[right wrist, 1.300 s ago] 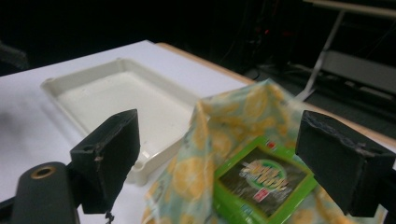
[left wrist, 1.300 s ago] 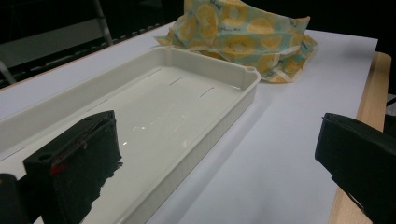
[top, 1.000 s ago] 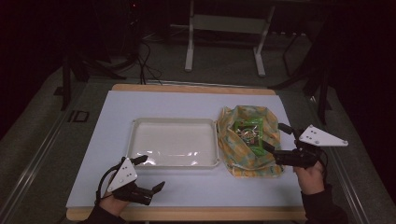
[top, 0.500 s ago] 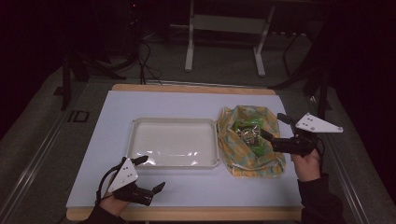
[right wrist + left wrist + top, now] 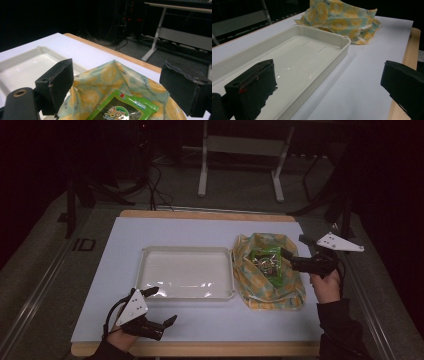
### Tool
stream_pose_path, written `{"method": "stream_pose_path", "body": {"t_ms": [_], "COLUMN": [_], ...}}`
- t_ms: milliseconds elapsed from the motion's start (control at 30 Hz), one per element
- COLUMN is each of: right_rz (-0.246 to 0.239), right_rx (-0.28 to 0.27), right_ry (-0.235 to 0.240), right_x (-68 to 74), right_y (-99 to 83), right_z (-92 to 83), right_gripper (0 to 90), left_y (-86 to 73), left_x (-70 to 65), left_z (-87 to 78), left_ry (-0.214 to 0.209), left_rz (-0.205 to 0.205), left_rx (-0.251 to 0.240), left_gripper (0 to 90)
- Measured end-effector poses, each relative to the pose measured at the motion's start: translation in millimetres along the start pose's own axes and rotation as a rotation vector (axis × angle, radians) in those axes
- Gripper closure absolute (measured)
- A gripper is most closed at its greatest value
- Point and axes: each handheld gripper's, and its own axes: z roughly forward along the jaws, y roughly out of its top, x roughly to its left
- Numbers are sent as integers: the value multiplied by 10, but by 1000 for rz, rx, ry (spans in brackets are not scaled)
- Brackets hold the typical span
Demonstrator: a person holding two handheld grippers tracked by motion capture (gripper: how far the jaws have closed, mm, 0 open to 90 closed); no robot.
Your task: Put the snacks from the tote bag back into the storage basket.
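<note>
- Two grippers over a white mat [image 5: 200,232] on a wood-edged table [image 5: 200,349].
- Right gripper [image 5: 295,251]: held at the right rim of the bag [image 5: 267,292], jaws spread wide with nothing between them. In the right gripper view both black jaws stand well apart, one each side of the bag's open mouth [image 5: 110,82].
- Bag: yellow-and-teal cloth with a lemon print, lying open on the mat's right half, just beside the tray's right wall, touching or nearly so.
- Green packet [image 5: 267,260] lies inside the bag, top edge showing in the right gripper view [image 5: 125,105]. Something shiny sits next to it in the high view; too small to tell what.
- Tray [image 5: 145,270]: white, shallow, rectangular, at mid-mat. Glare on its floor.
- Left gripper [image 5: 162,306]: low at the near left edge of the mat, in front of the tray's near-left corner, jaws wide apart, holding nothing. In the left gripper view one jaw overlaps the tray [image 5: 332,52], the other stands over the mat's edge; the bag [image 5: 342,20] lies past the tray's far end.
- Floor behind is dark, with desk legs [image 5: 202,165] and cables.
</note>
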Motion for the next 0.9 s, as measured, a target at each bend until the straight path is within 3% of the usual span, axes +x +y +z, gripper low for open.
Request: {"method": "stream_pose_path", "body": {"t_ms": [67, 200, 267, 667, 867, 900], "right_rz": [21, 59, 69, 105, 149, 162], "right_rx": [11, 10, 36, 133, 209, 243], "right_ry": [-32, -29, -59, -54, -46, -43], "right_x": [-32, -94, -137, -247, -316, -333], "right_y": [-20, -65, -125, -278, -390, -433], "right_z": [34, 75, 137, 292, 406, 451], "right_gripper": [117, 117, 117, 133, 151, 158], "left_y": [0, 0, 0, 0, 0, 0], "left_x": [1, -2, -2, -5, -7, -6], "left_z": [0, 1, 2, 8, 9, 9], "left_ry": [0, 0, -4, -4, -3, -3], "left_rz": [2, 3, 1, 6, 6, 6], "left_rx": [1, 0, 1, 4, 4, 4], "left_gripper": [4, 4, 4, 4, 4, 4]}}
